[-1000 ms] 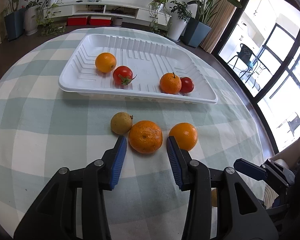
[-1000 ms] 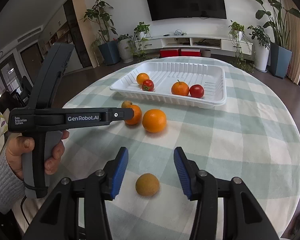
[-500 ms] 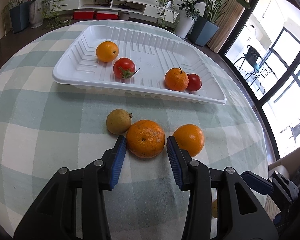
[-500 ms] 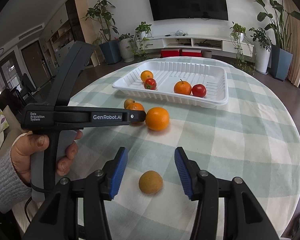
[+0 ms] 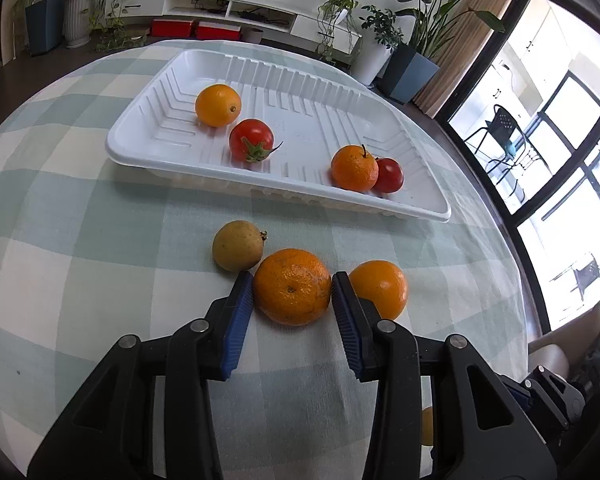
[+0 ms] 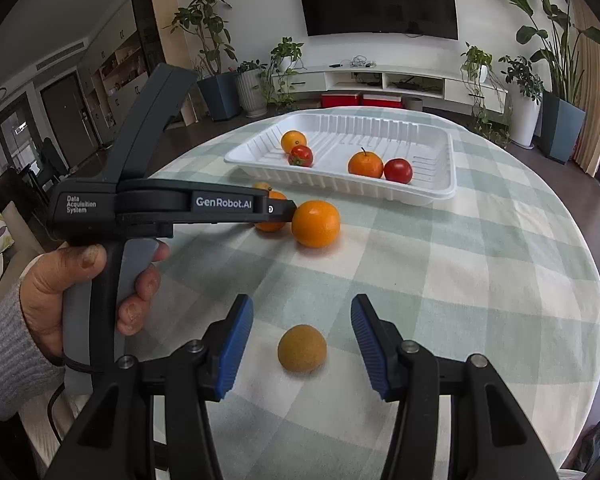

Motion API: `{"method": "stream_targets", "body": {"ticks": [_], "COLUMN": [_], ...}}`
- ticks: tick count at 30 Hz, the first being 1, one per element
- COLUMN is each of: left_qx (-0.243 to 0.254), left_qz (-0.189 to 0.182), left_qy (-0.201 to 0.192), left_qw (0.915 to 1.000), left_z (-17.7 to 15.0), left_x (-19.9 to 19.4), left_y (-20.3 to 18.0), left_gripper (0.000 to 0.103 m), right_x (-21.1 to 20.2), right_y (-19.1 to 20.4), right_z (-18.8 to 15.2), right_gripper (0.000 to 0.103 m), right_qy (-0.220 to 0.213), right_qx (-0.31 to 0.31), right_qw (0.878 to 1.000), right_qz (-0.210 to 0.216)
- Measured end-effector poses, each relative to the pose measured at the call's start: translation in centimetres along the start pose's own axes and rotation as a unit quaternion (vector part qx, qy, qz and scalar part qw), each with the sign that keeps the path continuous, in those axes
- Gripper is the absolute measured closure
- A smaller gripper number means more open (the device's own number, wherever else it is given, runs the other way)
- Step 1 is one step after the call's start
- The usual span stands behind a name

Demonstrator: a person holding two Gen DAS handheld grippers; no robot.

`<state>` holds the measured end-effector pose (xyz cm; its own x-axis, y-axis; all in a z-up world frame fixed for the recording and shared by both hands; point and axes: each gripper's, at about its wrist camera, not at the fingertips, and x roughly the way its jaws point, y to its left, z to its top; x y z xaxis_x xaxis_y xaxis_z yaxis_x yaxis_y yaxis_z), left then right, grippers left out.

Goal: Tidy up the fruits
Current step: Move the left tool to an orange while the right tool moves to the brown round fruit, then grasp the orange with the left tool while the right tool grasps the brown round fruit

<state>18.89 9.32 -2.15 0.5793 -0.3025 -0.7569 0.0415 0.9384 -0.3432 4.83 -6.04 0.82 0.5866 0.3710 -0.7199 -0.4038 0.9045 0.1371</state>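
My left gripper is closing on a large rough mandarin that rests on the tablecloth, and both blue pads touch its sides. A yellow-brown fruit lies just left of it and a smooth orange just right. My right gripper is open, with a small brown fruit on the cloth between its fingers, untouched. The white tray beyond holds an orange, a tomato, a stalked mandarin and a second tomato.
The round table wears a green-and-white checked cloth. In the right wrist view a person's hand in a grey sleeve holds the left gripper's handle at the left. Plants, a low TV shelf and large windows stand beyond the table.
My left gripper has slid forward around the large mandarin and its jaws have narrowed until the pads touch it. The right gripper has opened slightly and stayed over the brown fruit.
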Motion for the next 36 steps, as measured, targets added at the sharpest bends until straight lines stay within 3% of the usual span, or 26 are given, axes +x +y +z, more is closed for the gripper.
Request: {"method": "stream_targets", "body": {"ticks": [15, 20, 36], "left_qx": [-0.005, 0.000, 0.011], "left_qz": [-0.014, -0.012, -0.007], "left_qy": [-0.003, -0.006, -0.016], "left_qw": [0.9999, 0.9999, 0.9998], "left_z": [-1.8, -2.2, -2.5], "left_x": [-2.0, -2.5, -3.8], "left_y": [0.4, 0.2, -0.1], "left_gripper": [0.066, 0.066, 0.066], "right_x": [1.0, 1.1, 0.5], "right_y": [0.2, -0.1, -1.9], "right_z": [-1.3, -1.5, -1.1], "right_gripper": [0.049, 0.072, 0.073], "right_qy": [0.038, 0.044, 0.029], "right_qx": [-0.010, -0.003, 0.066], "right_qw": [0.999, 0.999, 0.997], "right_qz": [-0.016, -0.009, 0.035]}}
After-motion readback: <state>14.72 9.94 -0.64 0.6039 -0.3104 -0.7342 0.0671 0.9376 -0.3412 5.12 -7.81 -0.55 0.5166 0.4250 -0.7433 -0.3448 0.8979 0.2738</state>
